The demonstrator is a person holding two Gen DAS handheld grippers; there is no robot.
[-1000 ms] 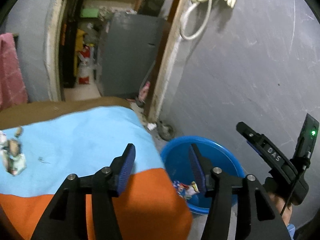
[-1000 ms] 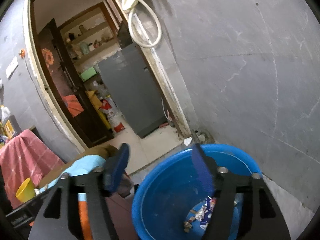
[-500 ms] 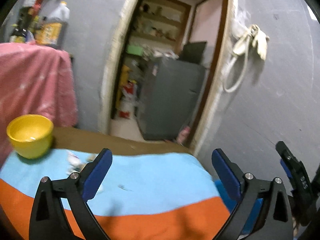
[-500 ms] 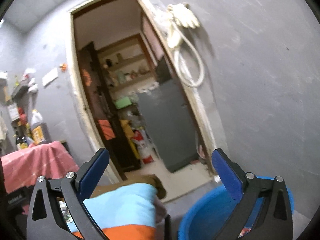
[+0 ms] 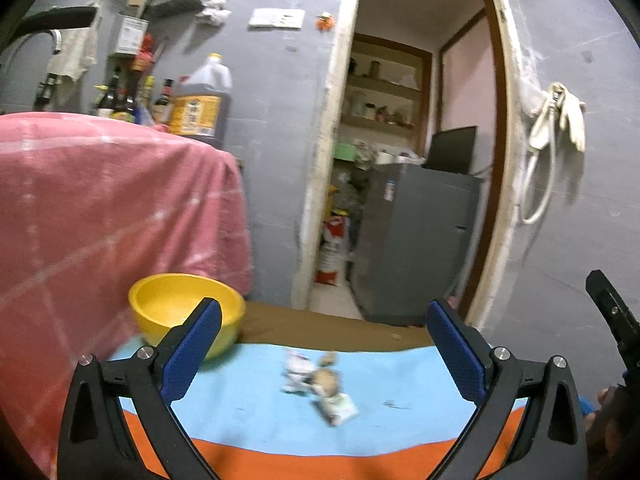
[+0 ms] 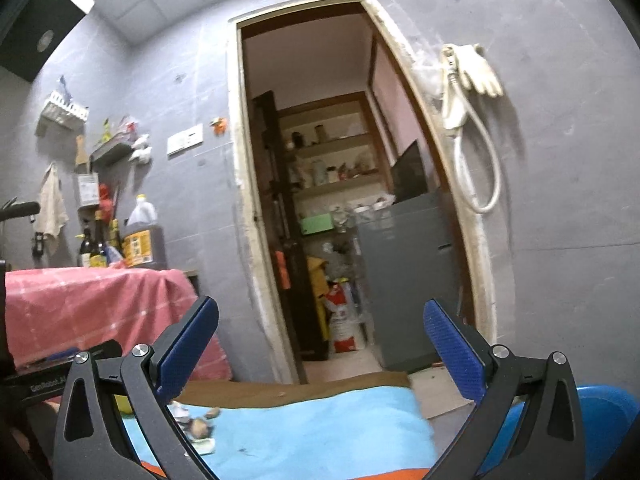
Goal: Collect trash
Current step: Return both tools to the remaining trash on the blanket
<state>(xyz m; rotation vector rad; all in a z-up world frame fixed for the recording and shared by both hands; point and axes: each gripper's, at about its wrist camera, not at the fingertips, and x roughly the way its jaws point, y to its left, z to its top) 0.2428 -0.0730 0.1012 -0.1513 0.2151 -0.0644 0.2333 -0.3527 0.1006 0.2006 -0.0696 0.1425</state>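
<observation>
the blue-and-orange cloth point(image 5: 248, 408) covered the table, with the blue tub point(image 6: 608, 412) off its right end. the left gripper point(image 5: 324, 344) and right gripper point(image 6: 320, 340) both gaped wide, empty. the yellow bowl point(image 5: 180, 304) sat near the small heap of wrappers point(image 5: 320, 384) mid-cloth. those scraps looked light, crinkly and slippery; pinching a bunched fold seemed best.

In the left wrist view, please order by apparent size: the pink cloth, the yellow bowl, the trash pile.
1. pink cloth
2. yellow bowl
3. trash pile, though blurred
</observation>
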